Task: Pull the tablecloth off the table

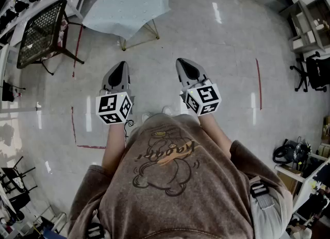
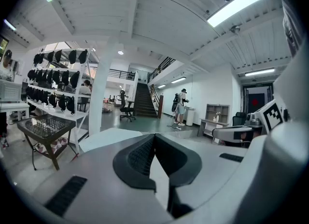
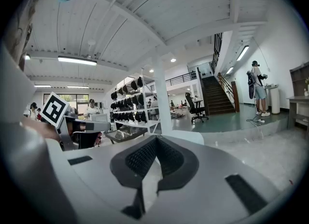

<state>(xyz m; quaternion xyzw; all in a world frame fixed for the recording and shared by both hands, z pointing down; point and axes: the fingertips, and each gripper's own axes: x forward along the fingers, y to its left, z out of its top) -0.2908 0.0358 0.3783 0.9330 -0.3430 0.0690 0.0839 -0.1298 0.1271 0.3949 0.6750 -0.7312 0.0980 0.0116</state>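
A pale blue tablecloth [image 1: 126, 7] covers a small table with thin gold legs [image 1: 139, 38] at the top of the head view. Both grippers are held out level in front of the person, well short of the table and apart from the cloth. The left gripper [image 1: 120, 67] is shut with nothing between its jaws, and the right gripper [image 1: 183, 63] is shut and empty too. In the left gripper view the cloth [image 2: 104, 138] shows just beyond the closed left gripper [image 2: 154, 136]. Past the closed right gripper [image 3: 155, 138] in the right gripper view lies the cloth [image 3: 195, 137].
A black mesh side table [image 1: 41, 29] stands left of the covered table, with racks of black items behind it [image 2: 53, 80]. Red tape lines [image 1: 258, 81] mark the shiny floor. A black office chair [image 1: 314, 73] and shelving sit at the right. A person [image 2: 181, 105] stands far off.
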